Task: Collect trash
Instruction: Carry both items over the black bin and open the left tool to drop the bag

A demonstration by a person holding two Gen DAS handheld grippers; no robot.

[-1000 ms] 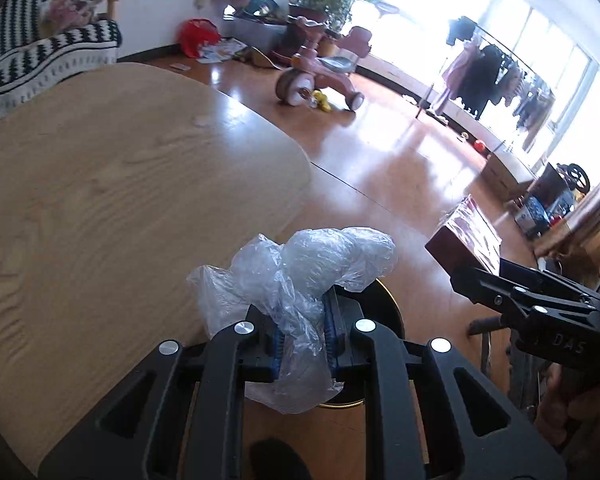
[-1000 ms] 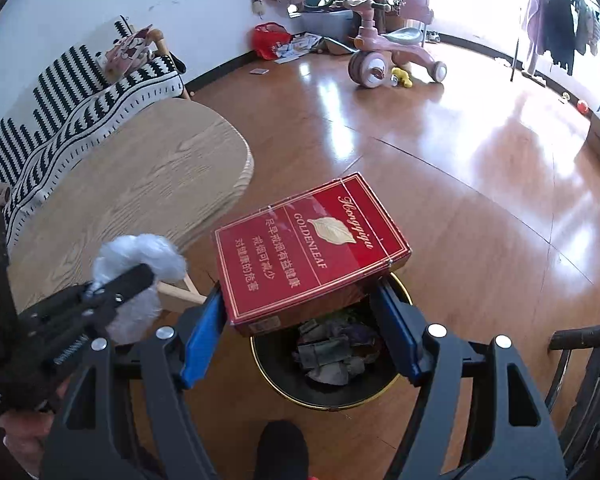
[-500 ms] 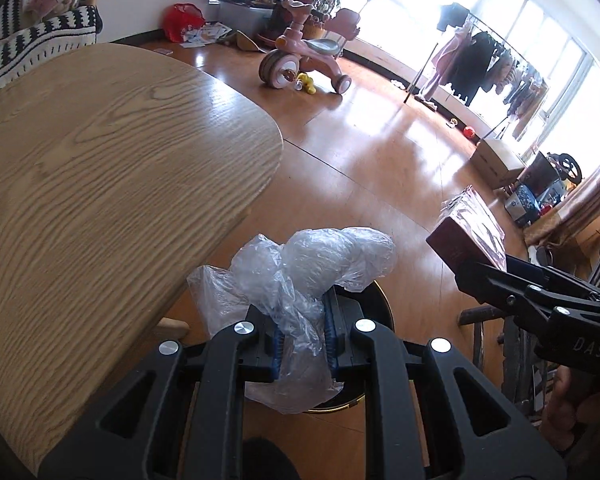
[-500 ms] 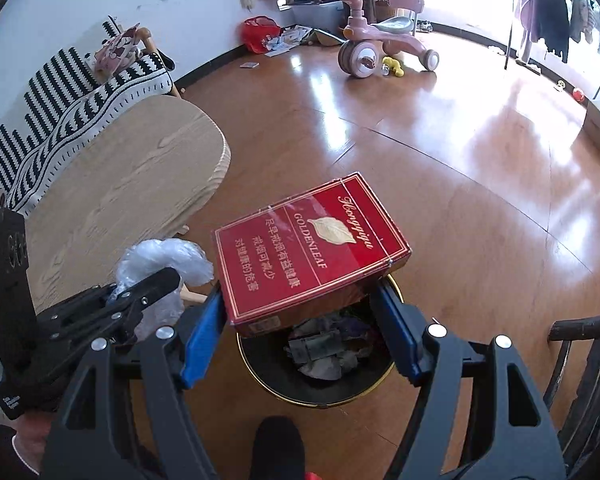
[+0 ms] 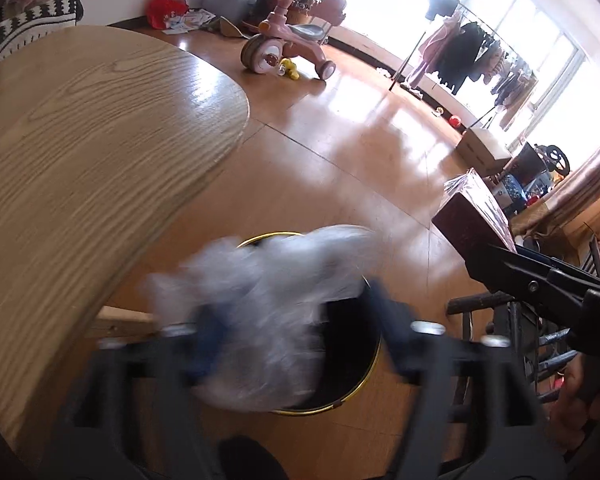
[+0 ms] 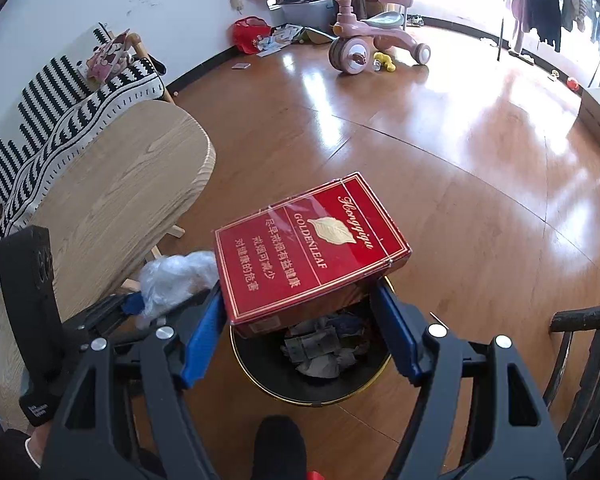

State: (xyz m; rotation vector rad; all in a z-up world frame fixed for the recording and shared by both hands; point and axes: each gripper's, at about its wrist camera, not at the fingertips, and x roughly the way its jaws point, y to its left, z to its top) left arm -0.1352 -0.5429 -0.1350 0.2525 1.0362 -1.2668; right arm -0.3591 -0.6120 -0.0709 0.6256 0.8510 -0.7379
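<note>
My left gripper (image 5: 296, 328) is open, its jaws spread wide and blurred by motion. The crumpled clear plastic wrap (image 5: 268, 308) sits loose between them, over the black trash bin with a gold rim (image 5: 352, 364); it also shows in the right wrist view (image 6: 176, 276). My right gripper (image 6: 300, 328) is shut on a red Goldenleaf cigarette carton (image 6: 312, 248) and holds it over the bin (image 6: 312, 380), which has crumpled paper inside. The carton also shows in the left wrist view (image 5: 472, 220).
A light wooden table (image 5: 80, 152) lies to the left, its rounded edge close to the bin. A dark chair (image 6: 584, 360) stands at the right. A pink tricycle (image 6: 368, 44), a striped sofa (image 6: 60, 96) and a clothes rack (image 5: 468, 52) stand farther off on the wooden floor.
My left gripper has opened and let go of the plastic wrap over the bin. Both grippers have moved further from the table toward the bin. The right gripper still holds the carton.
</note>
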